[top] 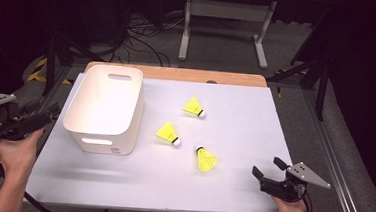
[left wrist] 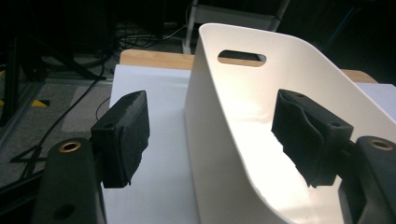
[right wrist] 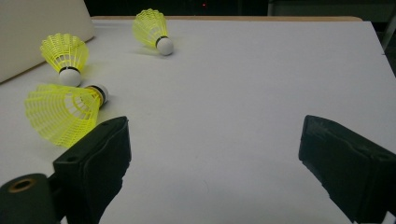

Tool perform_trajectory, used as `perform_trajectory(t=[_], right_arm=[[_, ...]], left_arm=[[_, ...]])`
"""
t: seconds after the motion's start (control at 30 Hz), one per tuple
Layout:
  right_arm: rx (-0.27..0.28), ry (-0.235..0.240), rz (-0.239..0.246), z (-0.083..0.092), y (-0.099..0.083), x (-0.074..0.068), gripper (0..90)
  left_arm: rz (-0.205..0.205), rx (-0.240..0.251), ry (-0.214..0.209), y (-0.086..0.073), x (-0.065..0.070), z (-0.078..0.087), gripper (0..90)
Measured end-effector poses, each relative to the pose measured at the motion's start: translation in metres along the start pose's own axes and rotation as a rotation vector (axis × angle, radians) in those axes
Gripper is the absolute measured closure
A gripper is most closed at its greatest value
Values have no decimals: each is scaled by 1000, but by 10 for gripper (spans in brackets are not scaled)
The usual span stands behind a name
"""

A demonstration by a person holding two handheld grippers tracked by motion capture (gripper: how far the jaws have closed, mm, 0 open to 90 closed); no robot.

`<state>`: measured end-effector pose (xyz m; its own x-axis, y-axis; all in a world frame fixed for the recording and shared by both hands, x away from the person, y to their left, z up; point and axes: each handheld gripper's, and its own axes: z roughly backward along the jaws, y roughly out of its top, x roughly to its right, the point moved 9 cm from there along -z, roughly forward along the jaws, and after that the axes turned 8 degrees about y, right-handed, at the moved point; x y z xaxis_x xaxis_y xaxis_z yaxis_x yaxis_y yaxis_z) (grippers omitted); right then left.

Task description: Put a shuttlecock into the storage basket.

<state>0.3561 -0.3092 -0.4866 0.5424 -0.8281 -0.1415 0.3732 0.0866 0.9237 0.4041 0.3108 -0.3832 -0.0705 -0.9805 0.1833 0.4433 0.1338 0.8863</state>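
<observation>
White tabletop [top: 230, 189] with 3 yellow plastic shuttlecocks [top: 206, 159], white plastic bin [top: 107, 105], left gripper [left wrist: 212, 135] and right gripper [right wrist: 215, 163] both spread, empty.

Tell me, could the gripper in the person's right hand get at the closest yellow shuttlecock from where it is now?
Probably yes. The right gripper has its jaws open and sits at the table's near right edge, with bare white table between it and the nearest shuttlecock. That one lies on its side, apart from the other two shuttlecocks.
</observation>
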Motion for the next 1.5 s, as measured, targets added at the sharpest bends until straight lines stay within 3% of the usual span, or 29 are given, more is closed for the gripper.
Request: perform_trajectory(t=[0.27,0.7,1.5], right_arm=[[2,-1,0,0,0,0,98],[1,0,2,0,0,0,98],[-1,8,0,0,0,-1,98]], left_arm=[[-37,12,-33,4,15,-2,295],[-82,10,-100,8,51,-11,296],[-129,-17,-172,9,98,-26,307]])
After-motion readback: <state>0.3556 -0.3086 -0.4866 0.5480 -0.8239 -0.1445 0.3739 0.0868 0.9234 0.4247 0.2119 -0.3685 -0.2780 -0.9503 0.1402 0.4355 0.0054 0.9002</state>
